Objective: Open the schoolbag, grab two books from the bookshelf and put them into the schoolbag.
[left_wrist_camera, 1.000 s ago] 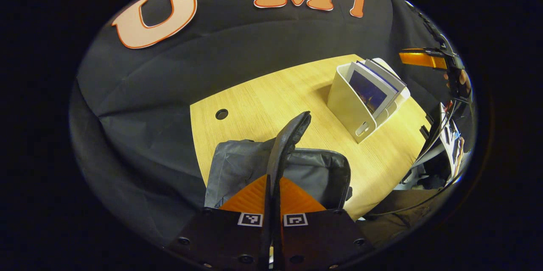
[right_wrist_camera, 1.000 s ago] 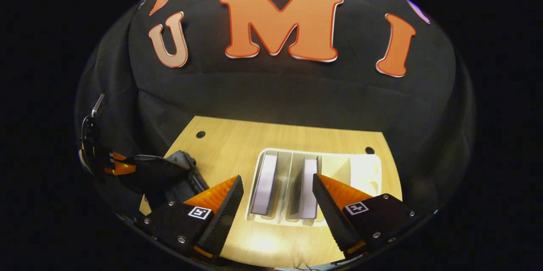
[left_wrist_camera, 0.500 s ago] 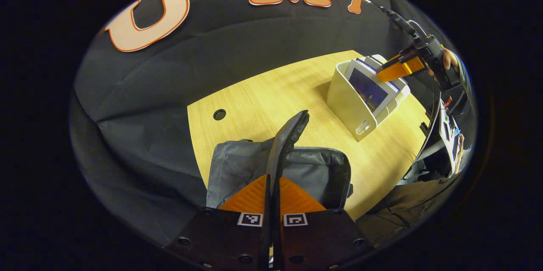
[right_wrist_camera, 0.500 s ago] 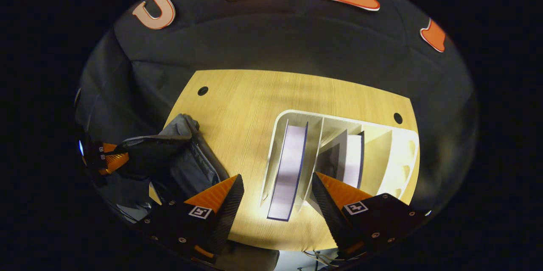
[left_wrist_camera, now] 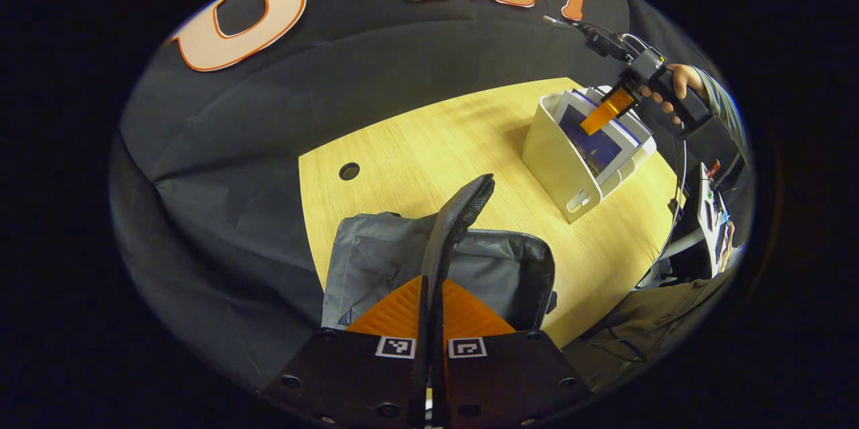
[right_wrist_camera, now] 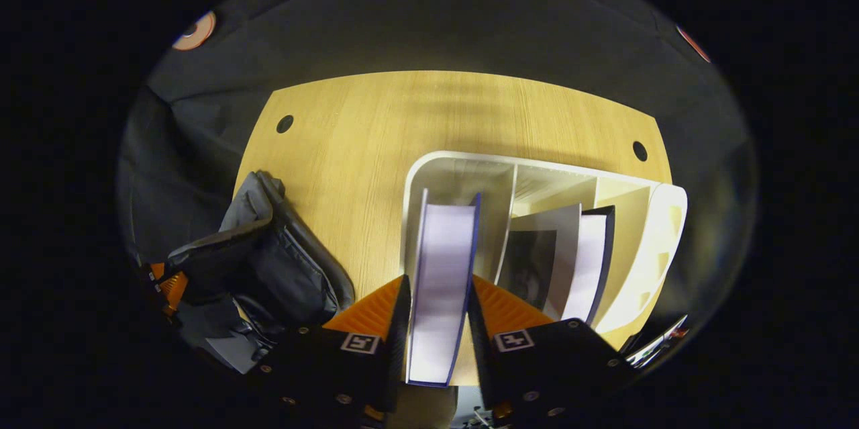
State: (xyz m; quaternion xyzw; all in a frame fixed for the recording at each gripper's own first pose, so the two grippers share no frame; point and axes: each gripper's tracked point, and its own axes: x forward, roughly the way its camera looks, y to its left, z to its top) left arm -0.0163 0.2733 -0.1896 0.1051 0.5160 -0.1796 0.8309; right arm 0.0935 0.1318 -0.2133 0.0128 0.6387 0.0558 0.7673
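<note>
On the worktop (right_wrist_camera: pixel 376 120): white bookshelf (right_wrist_camera: pixel 661 227) right, grey schoolbag (right_wrist_camera: pixel 282 268) left. Right gripper (right_wrist_camera: pixel 436 311) jaws straddle the leftmost book (right_wrist_camera: pixel 439 281) in the shelf's left compartment, close on both covers; contact unclear. Second book (right_wrist_camera: pixel 584 261) in the middle compartment. Left gripper (left_wrist_camera: pixel 433 301) jaws pinching the bag's flap (left_wrist_camera: pixel 456 221), holding it upright.

Dim booth, bright overhead glow on the wooden table (right_wrist_camera: pixel 376 147); edges bend, fisheye-warped.
</note>
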